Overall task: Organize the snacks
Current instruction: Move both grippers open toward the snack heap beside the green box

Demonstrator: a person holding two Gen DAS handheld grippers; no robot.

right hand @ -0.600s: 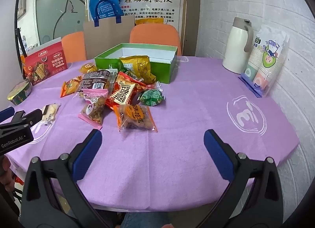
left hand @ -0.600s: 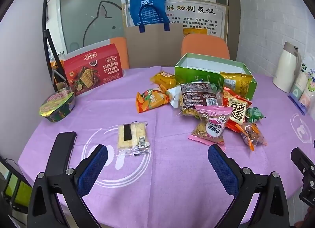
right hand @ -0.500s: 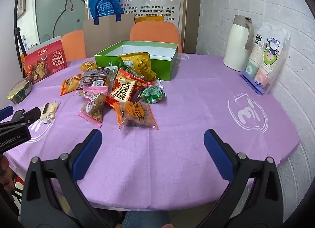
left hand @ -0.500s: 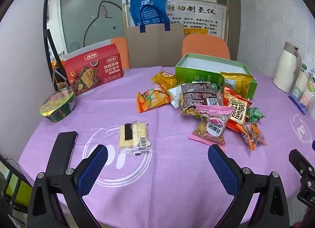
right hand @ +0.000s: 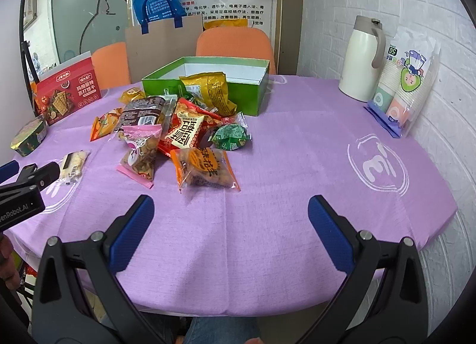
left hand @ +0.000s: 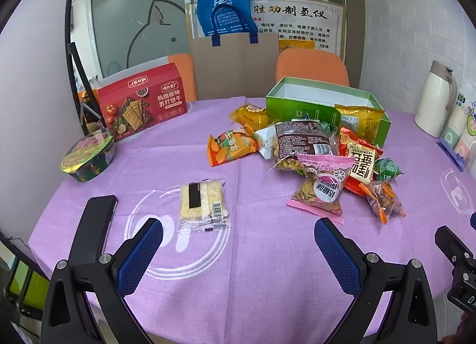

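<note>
Several snack packets lie heaped in front of an open green box on the purple tablecloth. A pink packet and an orange-edged clear packet sit nearest me. A clear cracker pack lies apart on the left. My left gripper hangs open above the near table edge, just short of the cracker pack. My right gripper is open too, in front of the orange-edged packet, nothing between its fingers.
A red biscuit box stands at the back left, with a foil-lidded bowl beside it and a black phone near the left edge. A white thermos and a sleeve of paper cups stand at the right. Orange chairs are behind.
Both views have shifted only slightly; the right gripper has edged a little forward toward the snack pile. Both grippers stay open and no packet has moved.
</note>
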